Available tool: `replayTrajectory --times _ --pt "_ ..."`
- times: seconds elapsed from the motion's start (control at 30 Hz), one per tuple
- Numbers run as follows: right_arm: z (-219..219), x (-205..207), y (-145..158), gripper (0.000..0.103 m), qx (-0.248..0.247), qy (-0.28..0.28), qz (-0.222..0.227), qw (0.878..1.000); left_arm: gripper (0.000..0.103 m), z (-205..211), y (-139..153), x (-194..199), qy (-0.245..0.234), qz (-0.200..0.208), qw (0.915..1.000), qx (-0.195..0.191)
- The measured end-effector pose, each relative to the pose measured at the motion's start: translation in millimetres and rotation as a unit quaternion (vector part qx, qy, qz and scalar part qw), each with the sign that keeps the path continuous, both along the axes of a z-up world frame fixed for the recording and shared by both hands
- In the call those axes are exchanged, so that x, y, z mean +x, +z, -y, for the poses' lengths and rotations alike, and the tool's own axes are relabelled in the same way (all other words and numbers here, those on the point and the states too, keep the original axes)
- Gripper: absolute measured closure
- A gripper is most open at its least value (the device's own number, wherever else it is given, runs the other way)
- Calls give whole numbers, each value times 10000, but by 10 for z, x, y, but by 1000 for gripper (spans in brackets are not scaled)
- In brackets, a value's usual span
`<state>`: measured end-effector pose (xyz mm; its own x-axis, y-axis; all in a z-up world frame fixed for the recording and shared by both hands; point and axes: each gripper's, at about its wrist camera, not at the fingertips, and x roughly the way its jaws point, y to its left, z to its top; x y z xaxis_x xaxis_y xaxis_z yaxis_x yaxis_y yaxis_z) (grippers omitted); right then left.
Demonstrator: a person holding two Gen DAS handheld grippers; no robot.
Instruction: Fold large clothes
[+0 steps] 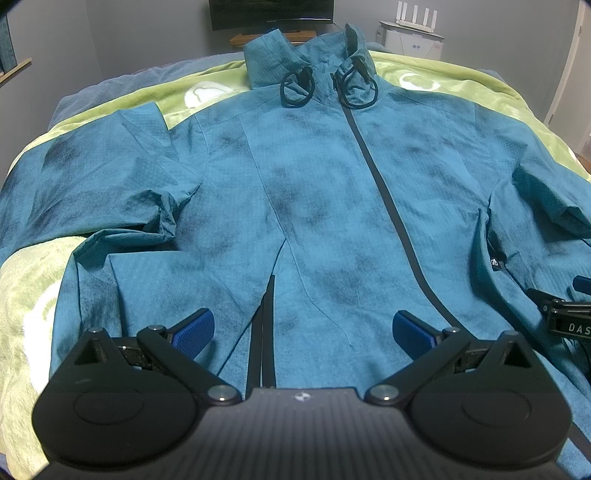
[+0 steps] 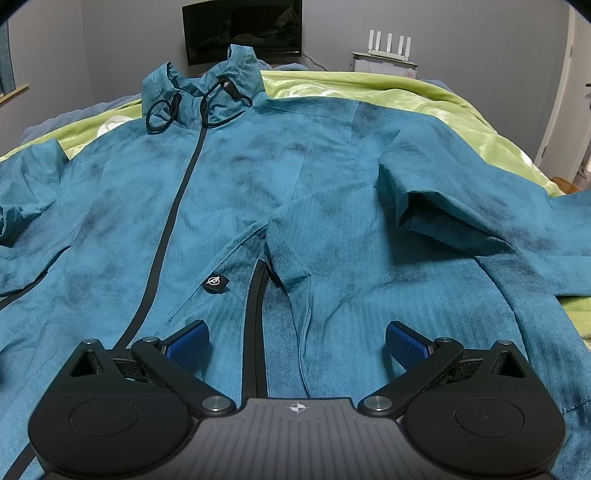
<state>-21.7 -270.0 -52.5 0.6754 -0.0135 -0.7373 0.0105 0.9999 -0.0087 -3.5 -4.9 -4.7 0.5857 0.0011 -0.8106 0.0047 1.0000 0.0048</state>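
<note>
A large teal zip-up jacket (image 1: 306, 192) lies face up and spread flat on a bed, collar at the far end, dark zipper (image 1: 384, 192) closed down its middle, black drawcords (image 1: 295, 86) looped at the neck. Both sleeves lie out to the sides. My left gripper (image 1: 303, 328) hovers open over the jacket's lower left front, blue pads (image 1: 195, 328) wide apart, nothing between them. My right gripper (image 2: 297, 341) is open above the lower right front (image 2: 332, 258), near a pocket zipper (image 2: 255, 314) and a small black logo tag (image 2: 216, 282). The right gripper (image 1: 565, 317) shows at the left view's right edge.
A lime-green blanket (image 1: 33, 288) covers the bed under the jacket (image 2: 258, 177). A dark monitor (image 2: 242, 29) stands at the far wall, a white router on a white box (image 2: 388, 55) to its right. A door frame (image 2: 561, 92) is at the far right.
</note>
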Motion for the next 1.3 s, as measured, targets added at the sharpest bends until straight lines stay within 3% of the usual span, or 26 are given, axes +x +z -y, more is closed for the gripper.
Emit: replayTrajectory --times 0.57,0.67,0.83,0.93,1.07,1.2,1.3 --pt "-15 8 29 0 -12 -12 5 10000 0 1 -15 -6 11 -21 10000 19" --pt "29 13 42 0 28 -79 27 10000 0 -2 -26 -11 55 -82 9999 128" --pt "163 14 217 0 78 -310 293 9991 0 -53 177 -82 14 283 9980 563" --pt "292 16 389 0 -45 -374 563 9977 0 -121 229 -87 -130 64 9956 923" --pt "583 11 677 0 -204 -641 1044 9923 0 -252 253 11 -268 -385 9945 936" --pt "989 -72 864 0 -138 -1430 1659 9756 0 -157 537 212 -415 121 9982 422" --pt "1325 -128 968 0 -5 -1819 1828 9662 0 -20 756 372 -416 906 9947 233"
